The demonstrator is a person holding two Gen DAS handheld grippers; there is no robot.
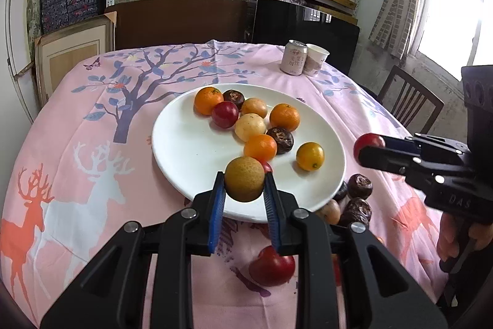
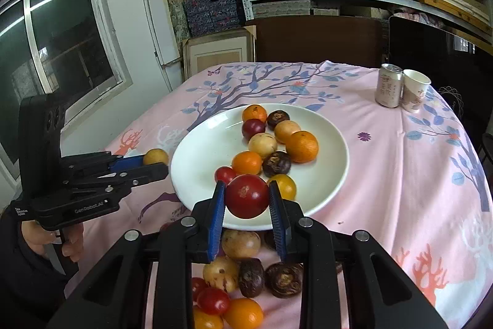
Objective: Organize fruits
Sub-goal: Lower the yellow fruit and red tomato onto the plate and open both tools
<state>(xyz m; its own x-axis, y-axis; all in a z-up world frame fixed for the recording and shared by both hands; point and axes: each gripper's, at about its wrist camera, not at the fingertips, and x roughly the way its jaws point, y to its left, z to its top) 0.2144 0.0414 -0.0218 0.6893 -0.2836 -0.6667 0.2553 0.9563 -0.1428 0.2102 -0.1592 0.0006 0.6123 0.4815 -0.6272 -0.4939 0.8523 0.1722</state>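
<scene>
Two fruits ride in our jaws, left gripper [image 1: 243, 184] clamping a tan fruit [image 1: 244, 179], right gripper [image 2: 246, 196] a red fruit [image 2: 247, 195], both at the near rim of the plate [image 1: 185, 150].

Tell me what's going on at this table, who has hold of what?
A person is sorting fruit onto a white plate with two handheld grippers. The left gripper is shut on a yellow-brown round fruit over the plate's near edge. The right gripper is shut on a dark red fruit, also near the plate's rim. About ten fruits already lie on the plate; a loose pile waits on the pink tablecloth in front of it.
</scene>
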